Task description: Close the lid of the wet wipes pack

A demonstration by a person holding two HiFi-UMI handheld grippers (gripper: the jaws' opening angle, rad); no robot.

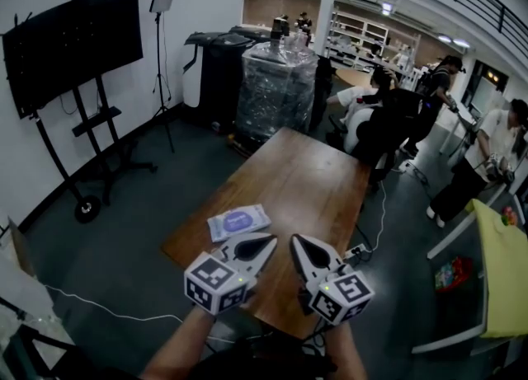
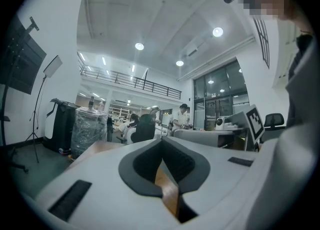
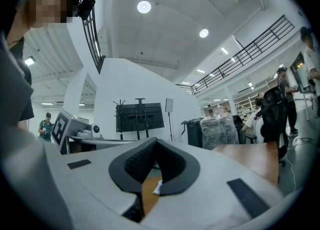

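Note:
The wet wipes pack [image 1: 238, 222] lies flat on the wooden table [image 1: 313, 180], near its front left corner; it is pale blue with a purple label. Whether its lid is up or down I cannot tell. My left gripper [image 1: 268, 242] hangs just right of and nearer than the pack, jaws shut with nothing between them. My right gripper [image 1: 297, 241] is beside it, also shut and empty. Both point level toward the far end of the table. In the left gripper view the left gripper [image 2: 162, 161] shows closed pads. Below the right gripper [image 3: 150, 166], a white corner of the pack [image 3: 157, 188] shows.
A black screen on a wheeled stand [image 1: 70, 40] is at the left wall. A plastic-wrapped pallet [image 1: 276, 82] stands beyond the table. Several people sit and stand at the back right. A power strip [image 1: 356, 250] with cables lies on the floor beside a yellow table [image 1: 503, 271].

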